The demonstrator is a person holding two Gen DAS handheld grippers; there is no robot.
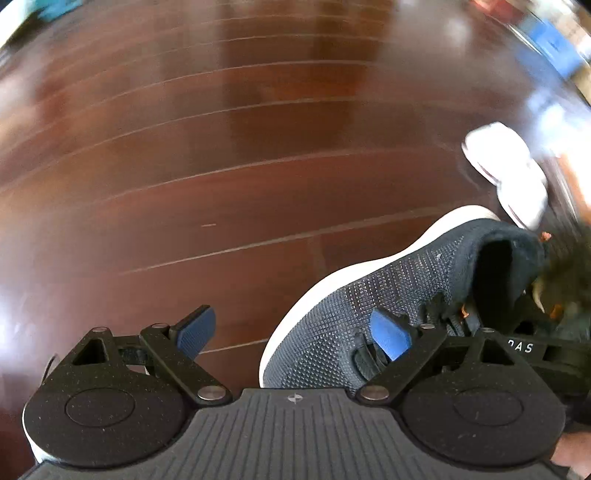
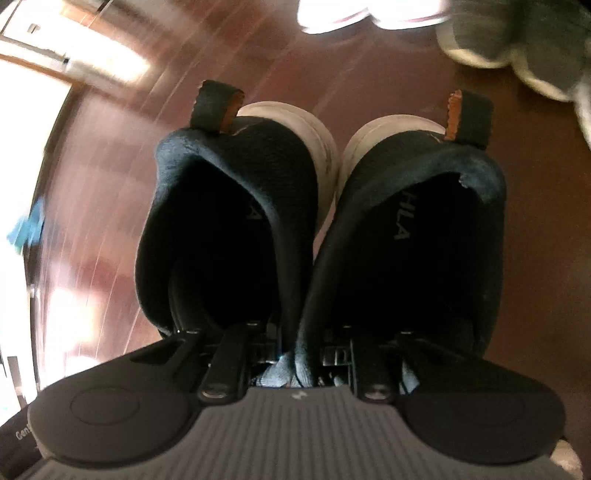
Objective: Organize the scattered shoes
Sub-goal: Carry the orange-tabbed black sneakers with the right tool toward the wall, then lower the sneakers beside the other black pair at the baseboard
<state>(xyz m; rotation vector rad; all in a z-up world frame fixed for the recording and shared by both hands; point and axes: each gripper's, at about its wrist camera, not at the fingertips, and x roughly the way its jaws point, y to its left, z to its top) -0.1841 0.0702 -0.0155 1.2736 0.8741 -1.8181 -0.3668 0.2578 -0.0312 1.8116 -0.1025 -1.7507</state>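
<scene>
Sneakers: two dark (image 2: 229, 229) (image 2: 410, 236), pinched together by right claw (image 2: 295, 354); one white (image 1: 506, 170).

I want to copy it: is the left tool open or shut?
Open. The left tool has its blue pads spread wide, gripping nothing, beside the dark sneaker.

Glossy wood floor (image 1: 258, 147); dark knit-mesh cloth shoe (image 1: 369, 306) with smooth white sole.

Fingertips of the right gripper (image 2: 295, 354) buried inside the two dark shoes (image 2: 236, 206), so grip not readable. Toes of both shoes hidden behind their collars. Insole lettering only partly legible. White shoe (image 1: 509, 173) smeared and overexposed; another pale pair (image 2: 365, 11) cut by the top edge. Grey object (image 2: 524, 40) at upper right too blurred to identify
</scene>
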